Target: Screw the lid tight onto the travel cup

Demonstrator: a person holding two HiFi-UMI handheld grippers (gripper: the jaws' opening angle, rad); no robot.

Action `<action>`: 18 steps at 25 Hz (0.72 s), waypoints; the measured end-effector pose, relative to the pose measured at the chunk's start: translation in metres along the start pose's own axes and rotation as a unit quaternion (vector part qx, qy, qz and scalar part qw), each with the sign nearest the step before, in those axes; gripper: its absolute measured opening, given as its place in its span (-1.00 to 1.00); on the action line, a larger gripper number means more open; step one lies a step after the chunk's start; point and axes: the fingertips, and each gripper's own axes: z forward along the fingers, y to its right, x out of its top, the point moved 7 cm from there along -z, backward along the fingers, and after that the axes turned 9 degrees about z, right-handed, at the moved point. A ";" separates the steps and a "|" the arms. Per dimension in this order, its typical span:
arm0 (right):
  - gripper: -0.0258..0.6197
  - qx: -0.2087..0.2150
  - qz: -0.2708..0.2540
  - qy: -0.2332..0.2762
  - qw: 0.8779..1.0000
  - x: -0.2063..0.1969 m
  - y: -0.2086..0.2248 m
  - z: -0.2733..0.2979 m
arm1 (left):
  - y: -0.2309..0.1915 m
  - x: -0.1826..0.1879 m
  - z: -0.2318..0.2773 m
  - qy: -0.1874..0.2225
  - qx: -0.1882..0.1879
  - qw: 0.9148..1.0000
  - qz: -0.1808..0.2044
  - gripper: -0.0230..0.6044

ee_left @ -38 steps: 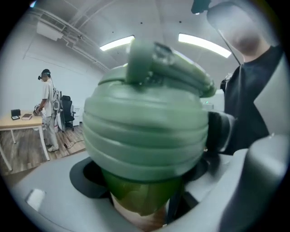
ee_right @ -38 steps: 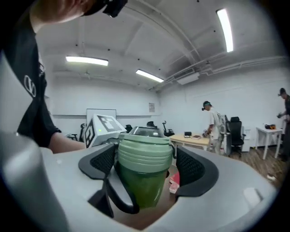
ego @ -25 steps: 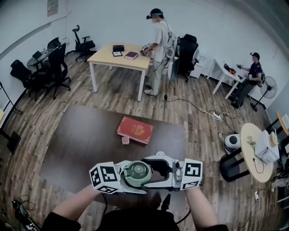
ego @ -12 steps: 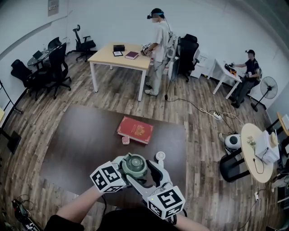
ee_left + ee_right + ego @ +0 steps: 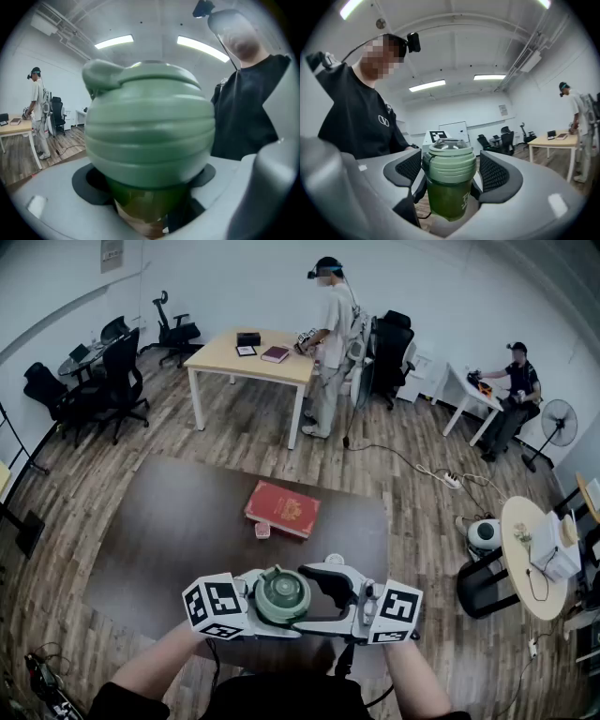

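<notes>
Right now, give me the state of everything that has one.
Cup, upright, in left tool.
Lid, on cup; tightness unclear.
Left tool, shut on cup.
Right tool, jaws round lid; contact unclear.
Book, closed, flat on table.

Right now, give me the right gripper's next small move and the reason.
Probably close the right gripper on the ribbed green screw lid and twist: its just-opened jaws flank it without pressing, while the left gripper clamps the translucent green travel cup.
</notes>
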 end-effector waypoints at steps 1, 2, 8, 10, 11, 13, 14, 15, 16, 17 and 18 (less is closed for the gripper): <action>0.27 0.017 0.001 -0.003 1.000 0.000 0.001 0.001 | 0.001 0.001 0.002 -0.002 -0.001 1.000 0.002 0.41; 0.27 0.019 0.005 -0.001 1.000 0.001 0.002 0.001 | 0.000 0.001 0.002 -0.003 0.006 1.000 0.001 0.41; 0.23 -0.126 0.053 0.021 0.990 -0.007 0.004 0.018 | -0.016 -0.013 -0.002 -0.016 0.084 0.996 -0.035 0.39; 0.22 -0.174 0.065 0.021 0.982 -0.011 0.004 0.024 | -0.020 -0.018 -0.002 -0.020 0.110 0.993 -0.042 0.39; 0.22 -0.196 0.058 0.018 0.979 -0.012 0.003 0.028 | -0.022 -0.020 -0.001 -0.027 0.122 0.992 -0.034 0.40; 0.23 -0.218 0.027 0.010 0.976 -0.015 0.000 0.032 | -0.025 -0.020 0.000 -0.026 0.141 0.990 -0.013 0.41; 0.23 -0.216 0.017 0.009 0.976 -0.015 -0.002 0.031 | -0.025 -0.020 0.000 -0.017 0.148 0.989 -0.008 0.41; 0.23 -0.207 0.017 0.010 0.978 -0.015 -0.003 0.028 | -0.026 -0.021 -0.001 -0.010 0.159 0.987 -0.004 0.41; 0.23 -0.199 0.023 0.014 0.980 -0.015 -0.004 0.022 | -0.026 -0.024 -0.004 -0.005 0.175 0.984 0.000 0.42; 0.22 -0.198 0.031 0.020 0.979 -0.016 -0.004 0.015 | -0.027 -0.028 -0.010 -0.002 0.197 0.980 0.004 0.42; 0.21 -0.211 0.039 0.025 0.976 -0.019 -0.001 0.004 | -0.028 -0.033 -0.016 0.002 0.224 0.975 0.008 0.42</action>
